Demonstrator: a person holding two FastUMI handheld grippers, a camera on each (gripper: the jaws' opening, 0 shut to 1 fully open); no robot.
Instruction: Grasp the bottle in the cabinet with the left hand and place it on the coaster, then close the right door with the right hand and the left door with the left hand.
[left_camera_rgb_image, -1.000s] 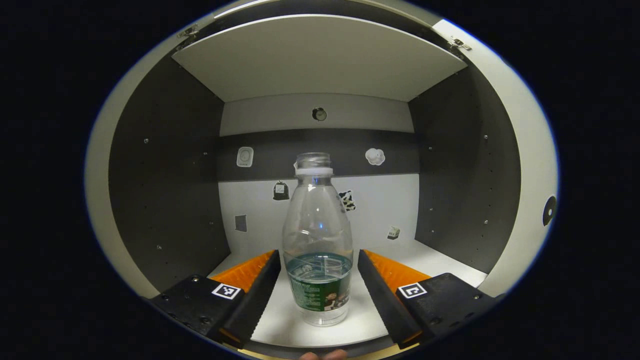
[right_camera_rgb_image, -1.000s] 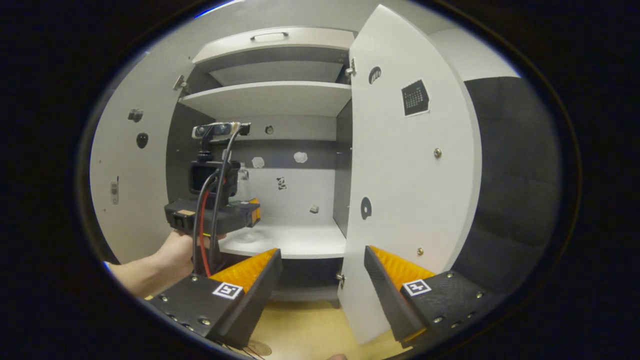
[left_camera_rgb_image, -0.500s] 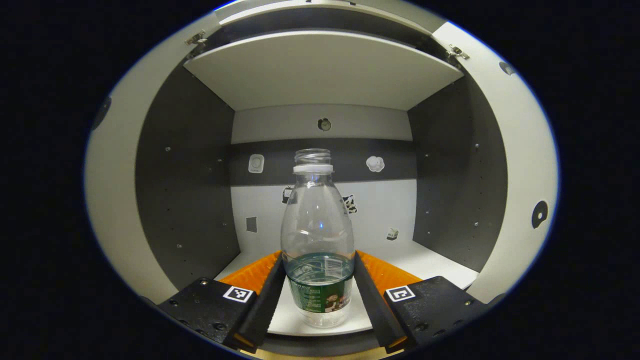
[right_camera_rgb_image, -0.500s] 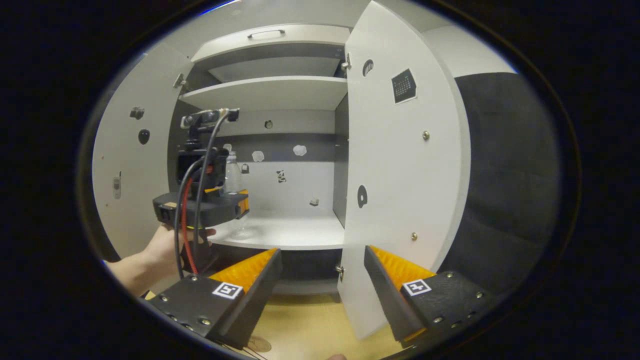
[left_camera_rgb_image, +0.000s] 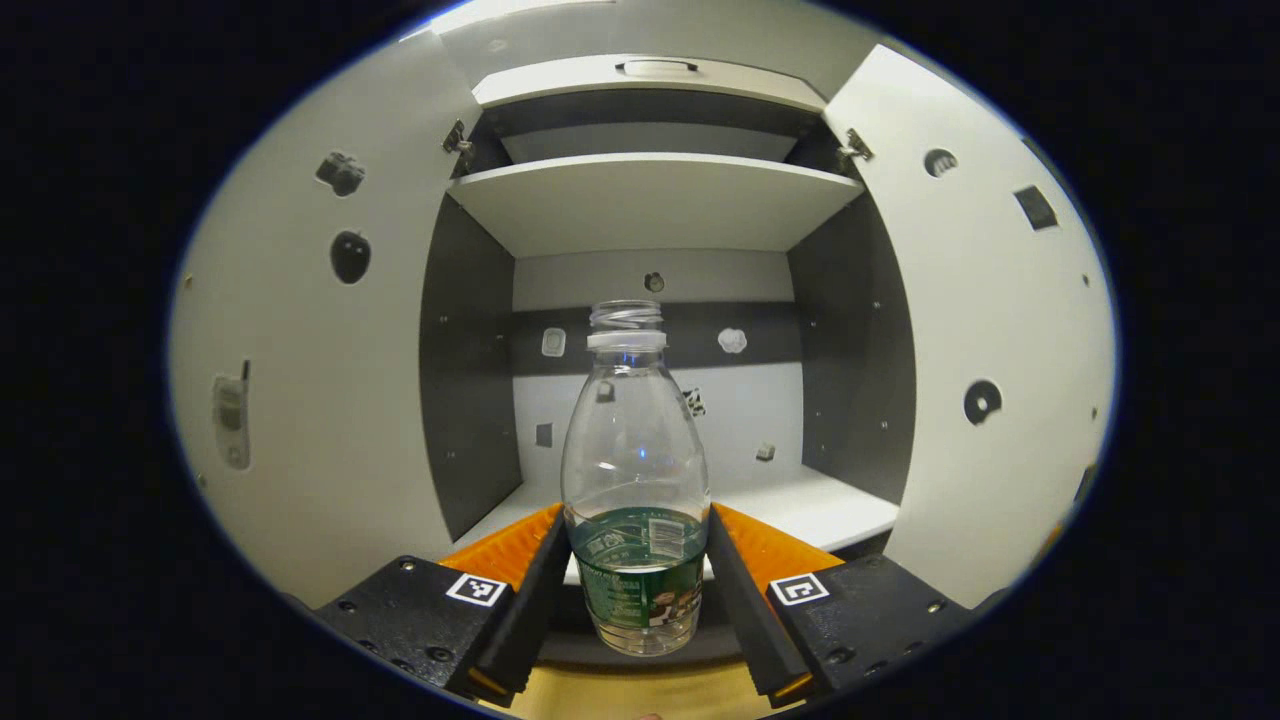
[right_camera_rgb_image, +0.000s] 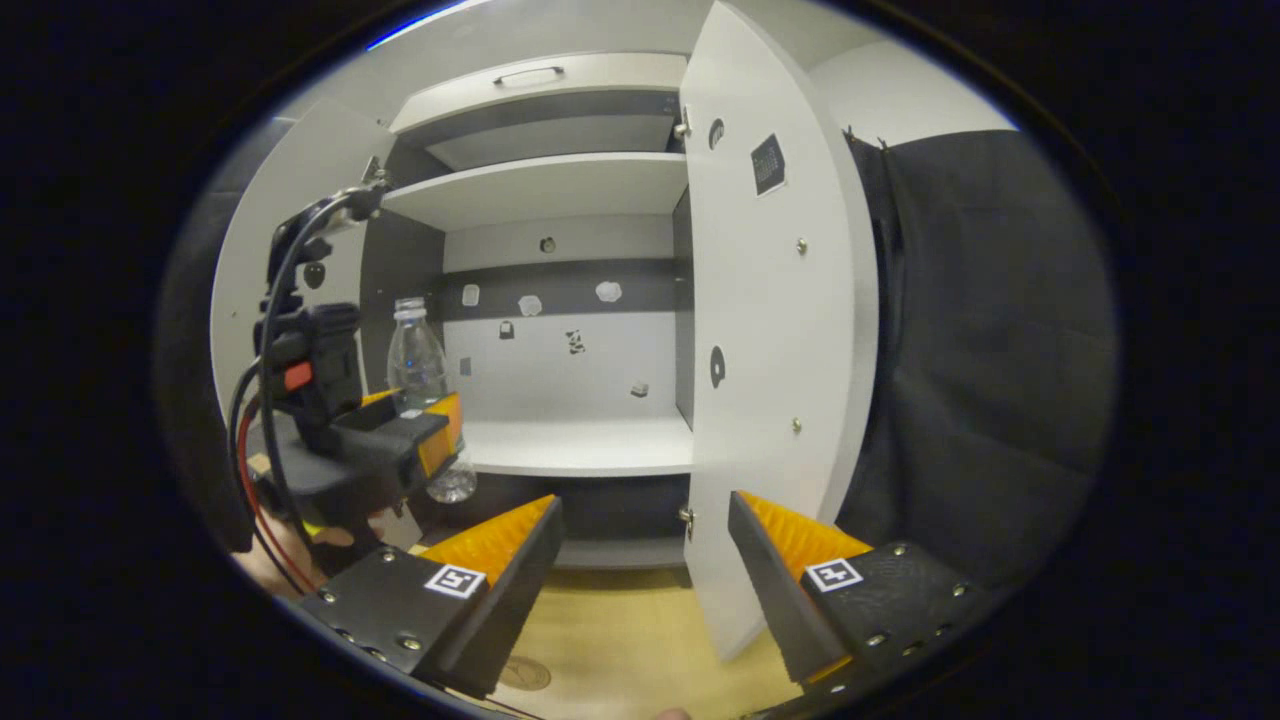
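One uncapped bottle (left_camera_rgb_image: 636, 500) is clamped upright between the left gripper (left_camera_rgb_image: 638, 580) fingers, in front of the cabinet (left_camera_rgb_image: 650, 200). Its two doors stand open. The right gripper (right_camera_rgb_image: 645, 560) hangs spread and empty before the right door (right_camera_rgb_image: 770, 330).

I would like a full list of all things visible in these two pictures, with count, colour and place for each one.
bottle: 1, clear with green label, a little water inside, held in front of the cabinet, off the shelf
cabinet: 1, white with dark grey inner walls, straight ahead, open
doors: 2, white, both open, small stickers on them
stickers: several, mixed colours, on the cabinet back wall
floor: tan, below the cabinet
curtain: 1, black, right of the right door
left gripper: 1, shut on the bottle
right gripper: 1, open, empty, facing the right door
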